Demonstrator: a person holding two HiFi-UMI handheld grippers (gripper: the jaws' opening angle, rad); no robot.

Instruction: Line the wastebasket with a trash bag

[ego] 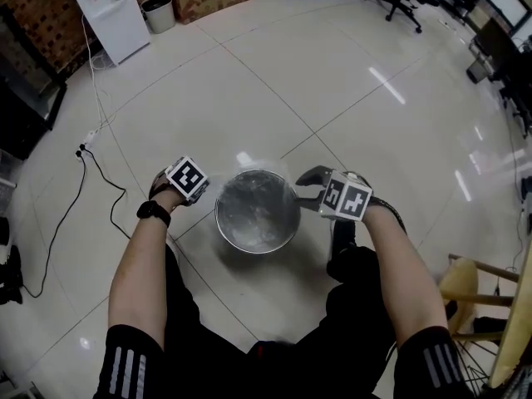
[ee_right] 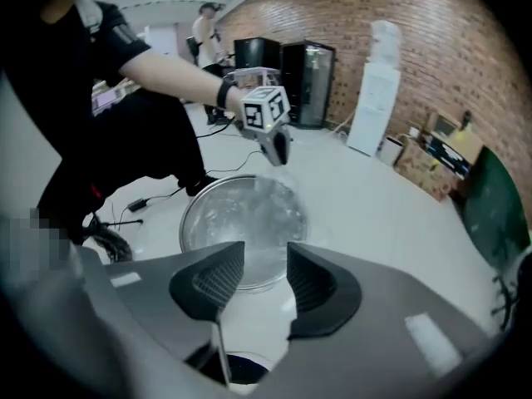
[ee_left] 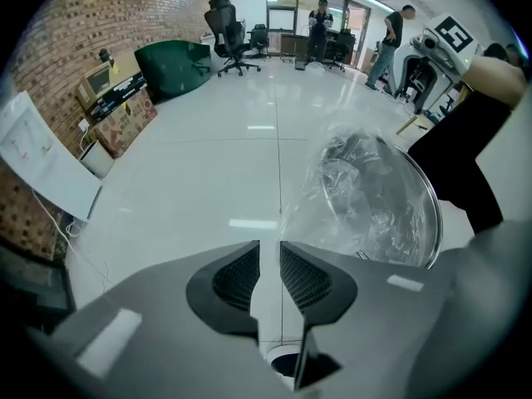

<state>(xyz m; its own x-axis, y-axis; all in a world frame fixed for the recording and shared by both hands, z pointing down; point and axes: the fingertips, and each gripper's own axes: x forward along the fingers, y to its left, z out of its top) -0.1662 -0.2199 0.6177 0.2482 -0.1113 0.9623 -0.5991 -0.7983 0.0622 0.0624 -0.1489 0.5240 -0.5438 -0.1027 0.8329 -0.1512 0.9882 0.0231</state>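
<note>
1. White glossy floor tiles [ego: 349, 98] fill the room, and the round metal wastebasket [ego: 219, 214] stands on them in front of the person's knees.
2. A clear trash bag [ego: 259, 208] lies inside the wastebasket. Its crumpled film covers the inner wall and spills a little over the rim on the left side.
3. Left of the wastebasket, just beside its rim, is the left gripper [ee_left: 268, 274]. It points steeply down. Its jaws stand a little apart and grasp nothing; only floor shows between them.
4. The left forearm reaches forward to it, with a black watch [ego: 154, 212] on the wrist.
5. Right of the wastebasket, near the rim and above it, is the right gripper [ee_right: 266, 277]. It tilts down toward the wastebasket. Its jaws stand wider apart and are also empty, with the rim and the floor seen between them.
6. The right forearm comes in from the lower right, with the elbow bent.
7. Far behind the wastebasket, a white water dispenser [ego: 108, 11] stands by a brick wall.
</note>
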